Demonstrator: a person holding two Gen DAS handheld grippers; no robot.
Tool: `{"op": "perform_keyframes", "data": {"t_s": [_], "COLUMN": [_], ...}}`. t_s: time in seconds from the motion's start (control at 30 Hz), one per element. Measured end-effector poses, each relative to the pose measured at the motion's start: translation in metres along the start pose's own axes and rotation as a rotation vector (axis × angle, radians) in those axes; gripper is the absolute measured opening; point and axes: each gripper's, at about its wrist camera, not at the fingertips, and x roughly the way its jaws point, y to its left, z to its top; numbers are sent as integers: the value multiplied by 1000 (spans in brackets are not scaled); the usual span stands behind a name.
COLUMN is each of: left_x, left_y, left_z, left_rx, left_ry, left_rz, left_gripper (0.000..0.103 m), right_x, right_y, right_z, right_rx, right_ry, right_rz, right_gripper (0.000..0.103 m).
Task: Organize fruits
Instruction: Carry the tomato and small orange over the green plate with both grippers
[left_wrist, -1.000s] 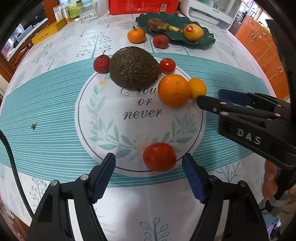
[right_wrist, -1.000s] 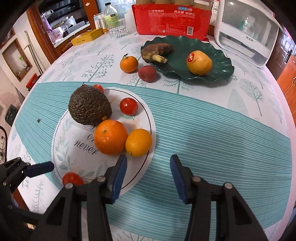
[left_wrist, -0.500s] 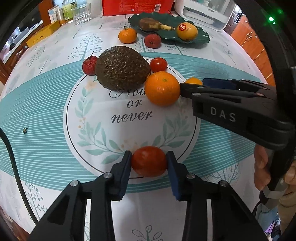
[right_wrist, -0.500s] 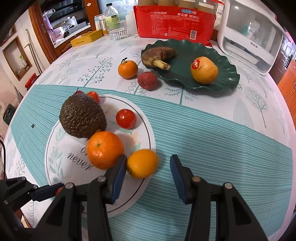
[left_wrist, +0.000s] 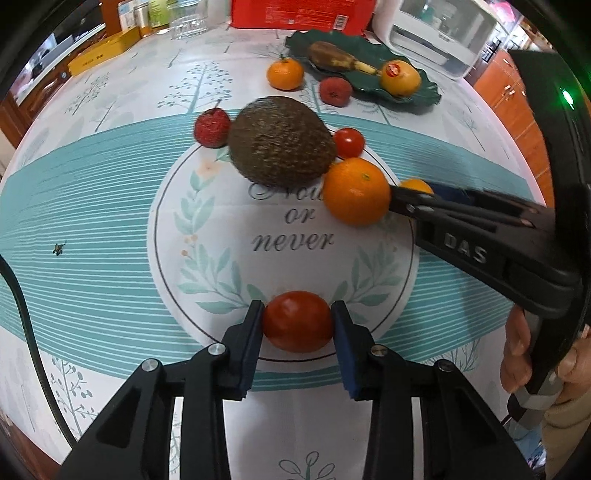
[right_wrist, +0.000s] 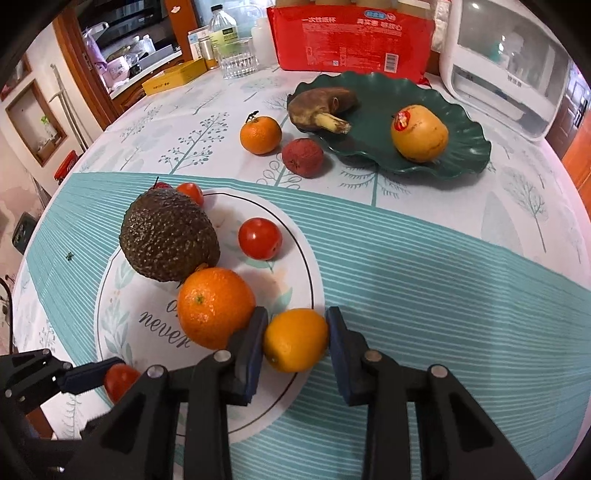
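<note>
- Bottom centre of the left wrist view: the left gripper (left_wrist: 297, 324) is clamped on a red tomato (left_wrist: 297, 321), both blue pads flat against its sides, right on the near rim line of the round "Now or never" print (left_wrist: 207, 236) on the tablecloth.
- Same story in the right wrist view, bottom centre: the right gripper (right_wrist: 295, 341) has its jaws closing on a small yellow-orange citrus (right_wrist: 295, 339), pads on both flanks, the fruit sitting on the circle's right edge.
- Right side of the left view: a hand (left_wrist: 532, 354) wrapped around the right gripper's black handle.
- Just left of that held citrus, touching the left pad's outer side, sits a big orange (right_wrist: 215, 306).
- Behind it, touching, the dark bumpy avocado (right_wrist: 169, 234) at centre left.
- To its right, apart, a cherry tomato (right_wrist: 260, 238); a second small red one (right_wrist: 190, 192) peeks out behind the avocado's top.
- Further up, past the teal stripes, a mandarin (right_wrist: 260, 134) with its stem and a dull red lychee-like fruit (right_wrist: 302, 158) side by side, just left of the plate.
- Upper right: the wavy green plate (right_wrist: 469, 155) carrying a browned banana (right_wrist: 325, 105) and a yellow stickered fruit (right_wrist: 419, 133).
- At the far back, a red package (right_wrist: 351, 35), a glass (right_wrist: 238, 61) and a white appliance (right_wrist: 506, 66).
</note>
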Motion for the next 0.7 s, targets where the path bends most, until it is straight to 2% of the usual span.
{"op": "perform_keyframes", "data": {"t_s": [0.27,0.43,0.7], "left_x": [-16,-43,-84], "left_y": [4,-5,-21], "left_z": [19,43,83], "left_rx": [-29,-1,51], "left_ry": [-13,-59,-124], "left_rz": [-7,11,20], "left_gripper": [35,35,35], "right_x": [-24,-56,-113], "right_y": [1,2,-6], "right_z": [-10,-5,29], "right_rx": [26,30,42], "right_ry": [11,-33,-142], "right_rz": [29,41,20], "right_gripper": [32,32,32]}}
